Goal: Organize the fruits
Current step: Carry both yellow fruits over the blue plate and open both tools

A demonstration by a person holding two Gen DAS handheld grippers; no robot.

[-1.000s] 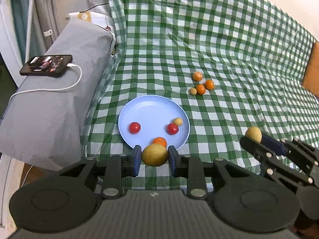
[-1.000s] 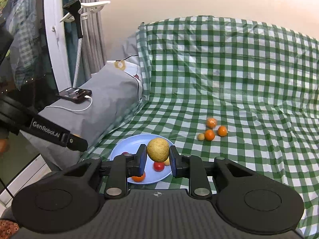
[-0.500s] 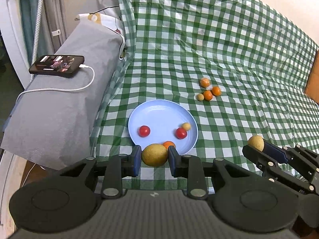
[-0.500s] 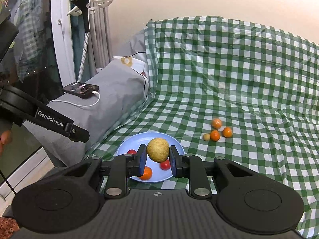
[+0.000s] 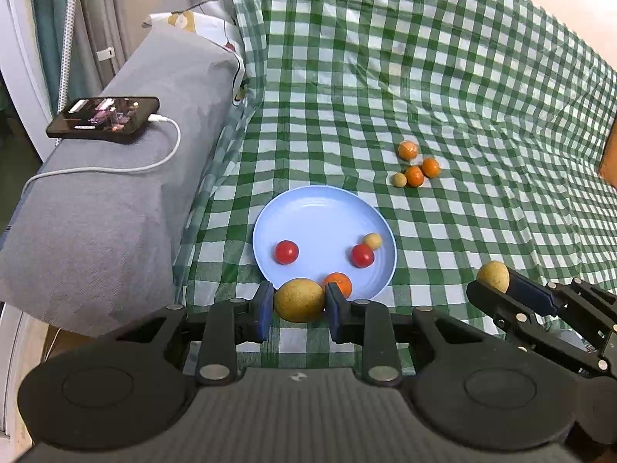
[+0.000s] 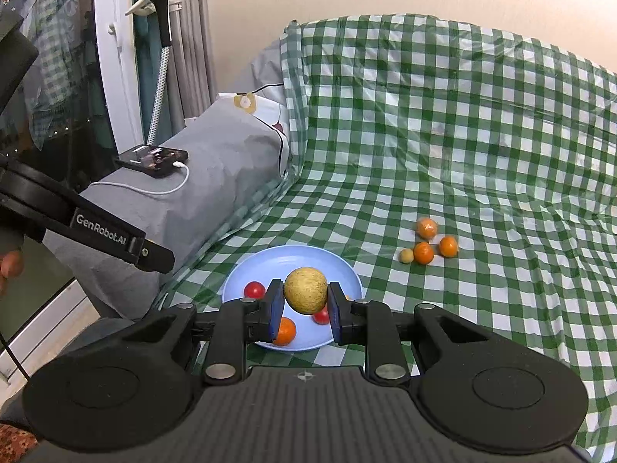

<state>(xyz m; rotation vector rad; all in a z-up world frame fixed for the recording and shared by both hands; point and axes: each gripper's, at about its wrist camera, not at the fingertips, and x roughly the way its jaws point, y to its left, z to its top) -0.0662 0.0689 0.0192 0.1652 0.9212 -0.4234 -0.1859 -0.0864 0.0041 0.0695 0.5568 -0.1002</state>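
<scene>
My left gripper (image 5: 297, 301) is shut on a yellow-brown round fruit (image 5: 299, 299), held above the near rim of the light blue plate (image 5: 308, 212). The plate holds two red tomatoes (image 5: 287, 251), an orange (image 5: 338, 284) and a small tan fruit (image 5: 372, 240). My right gripper (image 6: 304, 303) is shut on a second yellow round fruit (image 6: 305, 290), above the near part of the plate (image 6: 285, 260). That gripper and its fruit (image 5: 493, 276) show at the right of the left wrist view. Three oranges (image 5: 415, 175) and a small tan fruit (image 5: 399, 179) lie on the cloth beyond the plate.
The green checked cloth (image 5: 443, 88) covers the whole surface and rises at the back. A grey cushion (image 5: 115, 177) at the left carries a phone (image 5: 103, 119) on a white cable. A window and curtain stand further left (image 6: 96, 77).
Both grippers drew back and up a little with their fruits, so the plate and loose oranges sit farther off in both views. Both grips are unchanged.
</scene>
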